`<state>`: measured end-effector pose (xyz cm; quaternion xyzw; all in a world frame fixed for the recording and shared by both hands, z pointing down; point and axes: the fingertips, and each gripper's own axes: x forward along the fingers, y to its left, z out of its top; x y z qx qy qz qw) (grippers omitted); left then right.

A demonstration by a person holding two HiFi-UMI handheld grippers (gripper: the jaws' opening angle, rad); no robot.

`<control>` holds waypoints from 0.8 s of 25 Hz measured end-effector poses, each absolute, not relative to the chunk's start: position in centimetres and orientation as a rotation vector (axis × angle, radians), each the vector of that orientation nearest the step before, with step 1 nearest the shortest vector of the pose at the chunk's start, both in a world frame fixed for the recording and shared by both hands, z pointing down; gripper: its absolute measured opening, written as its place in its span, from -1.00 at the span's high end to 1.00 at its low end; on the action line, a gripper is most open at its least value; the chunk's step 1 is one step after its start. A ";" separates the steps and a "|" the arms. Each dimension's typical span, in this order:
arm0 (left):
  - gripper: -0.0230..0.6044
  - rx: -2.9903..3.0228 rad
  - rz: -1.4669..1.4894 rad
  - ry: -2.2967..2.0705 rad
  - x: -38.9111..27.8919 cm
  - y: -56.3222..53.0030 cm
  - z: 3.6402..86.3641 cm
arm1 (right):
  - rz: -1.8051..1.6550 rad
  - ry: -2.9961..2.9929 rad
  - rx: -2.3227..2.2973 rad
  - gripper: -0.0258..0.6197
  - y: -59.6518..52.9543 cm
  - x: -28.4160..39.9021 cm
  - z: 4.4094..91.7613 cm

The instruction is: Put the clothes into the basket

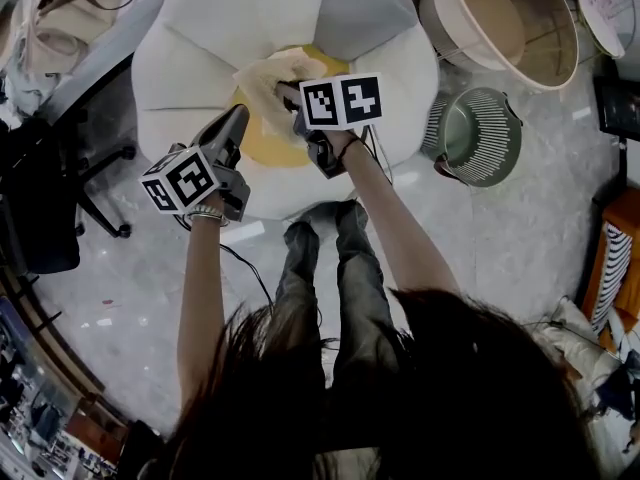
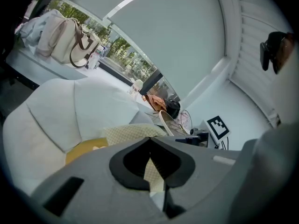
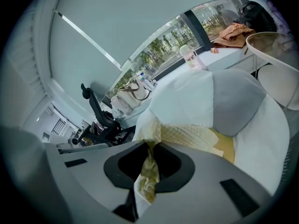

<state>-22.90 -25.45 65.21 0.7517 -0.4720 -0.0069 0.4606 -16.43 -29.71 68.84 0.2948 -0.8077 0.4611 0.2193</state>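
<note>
A pale yellow checked garment (image 1: 264, 76) hangs between my two grippers above the yellow centre of a white flower-shaped cushion seat (image 1: 190, 28). My left gripper (image 1: 240, 118) is shut on one edge of it; in the left gripper view a strip of the cloth (image 2: 152, 169) is pinched between the jaws. My right gripper (image 1: 289, 95) is shut on the other edge, with crumpled cloth (image 3: 148, 171) caught between its jaws and the rest of the garment (image 3: 191, 135) stretched out beyond. A green slatted basket (image 1: 482, 136) stands on the floor right of the seat.
A large beige basket (image 1: 510, 23) sits at the back right. An office chair (image 1: 50, 188) and a table with a bag (image 1: 60, 13) are at the left. The person's legs (image 1: 325, 268) stand just in front of the seat. A striped box (image 1: 612, 258) is at the right edge.
</note>
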 end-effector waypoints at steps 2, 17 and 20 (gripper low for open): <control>0.89 1.855 -0.025 -1.158 -22.9 -25.5 64.5 | 1.261 -2.238 0.822 0.79 -29.7 -16.5 67.9; 0.89 1.977 -0.026 -1.152 -22.9 -24.9 55.4 | 1.216 -2.316 0.920 0.79 -29.1 -15.8 58.3; 0.89 2.001 -0.029 -1.146 -22.6 -25.1 53.4 | 1.211 -2.328 0.948 0.79 -29.0 -15.5 56.1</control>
